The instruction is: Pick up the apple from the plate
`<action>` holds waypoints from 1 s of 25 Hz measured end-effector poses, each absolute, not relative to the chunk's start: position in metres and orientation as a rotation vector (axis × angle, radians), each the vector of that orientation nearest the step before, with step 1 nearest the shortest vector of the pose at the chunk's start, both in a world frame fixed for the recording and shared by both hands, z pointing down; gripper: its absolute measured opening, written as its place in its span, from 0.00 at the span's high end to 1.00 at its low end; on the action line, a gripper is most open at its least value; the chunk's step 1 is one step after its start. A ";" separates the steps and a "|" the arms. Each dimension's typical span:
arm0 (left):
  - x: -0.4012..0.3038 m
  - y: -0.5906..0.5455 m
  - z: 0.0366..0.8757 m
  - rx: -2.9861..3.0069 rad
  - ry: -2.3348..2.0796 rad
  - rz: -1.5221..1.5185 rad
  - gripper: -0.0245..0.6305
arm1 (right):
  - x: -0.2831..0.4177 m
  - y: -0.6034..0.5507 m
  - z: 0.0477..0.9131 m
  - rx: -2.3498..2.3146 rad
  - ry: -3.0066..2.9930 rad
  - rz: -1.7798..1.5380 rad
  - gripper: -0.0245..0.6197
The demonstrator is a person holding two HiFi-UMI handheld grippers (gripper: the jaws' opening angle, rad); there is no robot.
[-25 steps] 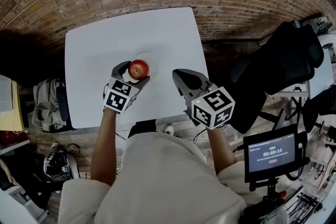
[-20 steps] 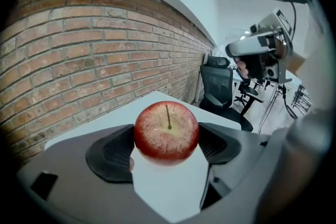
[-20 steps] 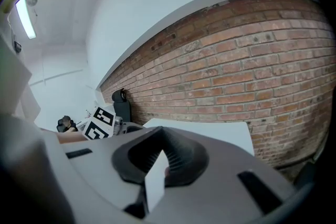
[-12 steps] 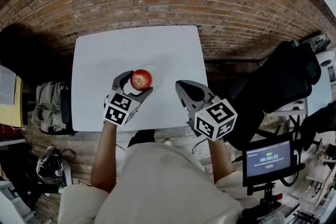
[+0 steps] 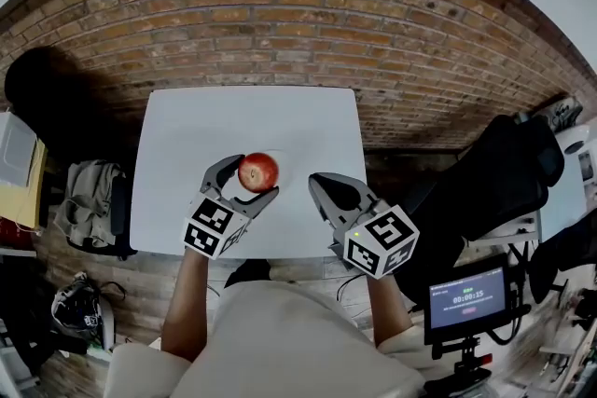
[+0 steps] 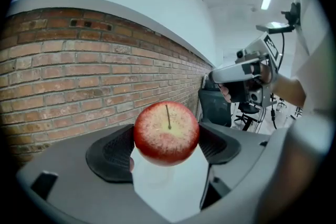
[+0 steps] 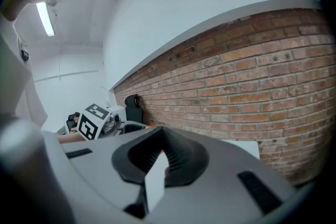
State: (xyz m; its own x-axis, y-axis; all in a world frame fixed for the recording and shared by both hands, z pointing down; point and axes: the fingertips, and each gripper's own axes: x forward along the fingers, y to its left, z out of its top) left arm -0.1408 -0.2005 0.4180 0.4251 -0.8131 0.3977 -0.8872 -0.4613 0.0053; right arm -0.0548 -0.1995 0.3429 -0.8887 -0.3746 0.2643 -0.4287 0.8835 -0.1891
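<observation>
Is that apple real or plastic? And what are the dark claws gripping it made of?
The apple looks real: speckled red-and-yellow skin and a thin stem, though a good replica isn't excluded. The pads of the left gripper look like matte black ribbed rubber or plastic.

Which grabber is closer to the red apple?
Left. The left gripper has the apple clamped between its jaws. The right gripper is off to the apple's right, not touching it, with its jaws together and nothing in them.
</observation>
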 end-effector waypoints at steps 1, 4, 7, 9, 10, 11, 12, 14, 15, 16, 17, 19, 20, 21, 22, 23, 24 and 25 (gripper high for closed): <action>-0.141 -0.199 0.414 2.468 -1.499 0.497 0.38 | -0.056 -0.198 0.339 0.609 -2.841 0.354 0.96; -0.143 -0.193 0.400 2.485 -1.524 0.478 0.38 | -0.059 -0.195 0.327 0.598 -2.862 0.330 0.96; -0.144 -0.189 0.389 2.500 -1.563 0.462 0.38 | -0.060 -0.196 0.318 0.586 -2.883 0.310 0.96; -0.144 -0.186 0.384 2.506 -1.580 0.451 0.38 | -0.059 -0.196 0.314 0.582 -2.894 0.307 0.96; -0.142 -0.184 0.381 2.511 -1.583 0.439 0.38 | -0.059 -0.195 0.312 0.582 -2.897 0.304 0.96; -0.140 -0.182 0.378 2.519 -1.585 0.425 0.38 | -0.058 -0.195 0.311 0.584 -2.900 0.301 0.96; -0.139 -0.181 0.374 2.528 -1.587 0.412 0.38 | -0.058 -0.195 0.309 0.585 -2.902 0.299 0.96; -0.136 -0.178 0.368 2.543 -1.591 0.393 0.38 | -0.058 -0.194 0.307 0.581 -2.907 0.304 0.96; -0.135 -0.177 0.366 2.546 -1.594 0.386 0.38 | -0.058 -0.194 0.307 0.577 -2.907 0.310 0.96; -0.134 -0.176 0.363 2.548 -1.598 0.380 0.38 | -0.058 -0.193 0.308 0.575 -2.905 0.313 0.96; -0.134 -0.175 0.361 2.550 -1.602 0.375 0.38 | -0.058 -0.193 0.308 0.577 -2.902 0.309 0.96; -0.135 -0.174 0.358 2.552 -1.609 0.373 0.38 | -0.057 -0.194 0.309 0.598 -2.896 0.283 0.96; -0.136 -0.173 0.357 2.552 -1.613 0.373 0.38 | -0.056 -0.196 0.308 0.616 -2.897 0.267 0.96; -0.137 -0.173 0.356 2.552 -1.618 0.373 0.38 | -0.055 -0.197 0.308 0.632 -2.897 0.254 0.96; -0.137 -0.174 0.355 2.551 -1.623 0.372 0.38 | -0.054 -0.198 0.307 0.644 -2.897 0.244 0.96; -0.138 -0.174 0.354 2.550 -1.628 0.371 0.38 | -0.053 -0.199 0.308 0.651 -2.896 0.237 0.96; -0.139 -0.173 0.354 2.549 -1.632 0.371 0.38 | -0.052 -0.200 0.308 0.654 -2.893 0.234 0.96; -0.139 -0.173 0.354 2.548 -1.635 0.372 0.38 | -0.052 -0.200 0.309 0.653 -2.889 0.235 0.96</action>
